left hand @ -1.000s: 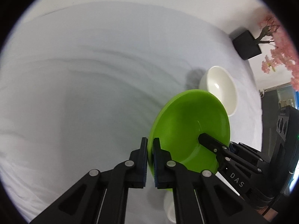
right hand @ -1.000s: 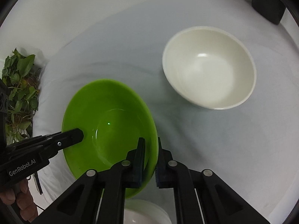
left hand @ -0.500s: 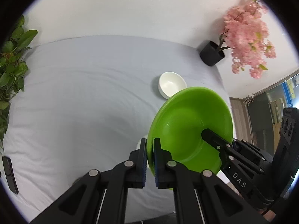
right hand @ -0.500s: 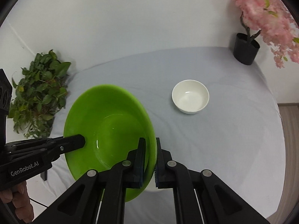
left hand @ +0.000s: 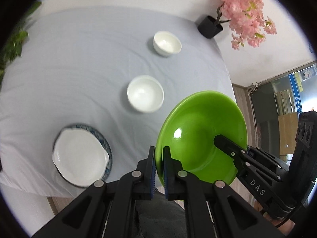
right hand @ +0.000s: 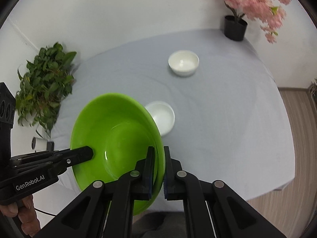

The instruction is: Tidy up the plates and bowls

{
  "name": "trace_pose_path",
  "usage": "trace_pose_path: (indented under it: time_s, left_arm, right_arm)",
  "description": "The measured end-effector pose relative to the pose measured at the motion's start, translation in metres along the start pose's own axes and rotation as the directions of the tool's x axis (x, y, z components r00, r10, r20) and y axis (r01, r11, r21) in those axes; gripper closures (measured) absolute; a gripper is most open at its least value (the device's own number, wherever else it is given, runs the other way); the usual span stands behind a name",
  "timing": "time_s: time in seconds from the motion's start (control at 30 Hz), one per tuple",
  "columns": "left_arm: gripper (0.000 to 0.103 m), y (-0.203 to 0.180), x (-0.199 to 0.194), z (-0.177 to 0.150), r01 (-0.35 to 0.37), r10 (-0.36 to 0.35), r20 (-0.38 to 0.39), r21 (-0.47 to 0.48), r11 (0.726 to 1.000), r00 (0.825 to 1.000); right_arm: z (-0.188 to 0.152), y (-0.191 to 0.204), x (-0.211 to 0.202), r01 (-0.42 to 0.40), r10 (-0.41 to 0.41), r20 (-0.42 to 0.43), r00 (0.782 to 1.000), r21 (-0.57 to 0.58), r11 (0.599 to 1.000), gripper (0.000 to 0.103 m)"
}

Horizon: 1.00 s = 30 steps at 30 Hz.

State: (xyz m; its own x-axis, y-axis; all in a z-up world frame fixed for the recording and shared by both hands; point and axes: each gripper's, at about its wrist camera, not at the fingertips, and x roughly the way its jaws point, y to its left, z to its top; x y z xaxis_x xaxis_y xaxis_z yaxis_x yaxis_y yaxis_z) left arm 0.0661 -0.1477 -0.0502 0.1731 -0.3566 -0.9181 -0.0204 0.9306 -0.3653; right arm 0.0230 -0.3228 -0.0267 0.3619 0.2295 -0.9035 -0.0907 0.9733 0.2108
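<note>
Above near right table edge, I held green bowl (left hand: 202, 134) aloft, tilted: left gripper (left hand: 158, 170) clamped on its left rim, right gripper (right hand: 157, 170) clamped on opposite rim. Nothing nested yet, by my read. Left to sort: white bowl (left hand: 145, 96) mid-table, second white bowl (left hand: 167, 43) farther back, white dish (left hand: 78, 156) on blue-rimmed plate (left hand: 108, 148) near left. Writing read: "DAS" on right gripper body, "GenRobot.AI" on left.
</note>
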Motion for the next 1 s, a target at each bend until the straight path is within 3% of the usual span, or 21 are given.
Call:
trace_pose_path:
  time_s: [0.2,0.47,1.0]
  left_arm:
    - [0.097,0.016,0.041,-0.027,0.011,-0.013,-0.088,-0.021,1.0,0.996]
    - [0.097,0.03,0.102,-0.028,-0.036,0.028,-0.162,-0.043,0.998,0.986]
    - [0.098,0.052,0.176,-0.016,-0.067,0.046,-0.169,-0.119,0.991,0.985]
  right_arm:
    - [-0.045,-0.03,0.041,0.033,-0.031,-0.095,0.995,0.028,0.999,0.098]
    - [-0.081,-0.076,0.111,0.03,-0.017,-0.186,0.982,0.069,0.997,0.098]
    - [-0.083,-0.133,0.196,0.019,0.008,-0.223,0.975,0.118,0.993,0.099]
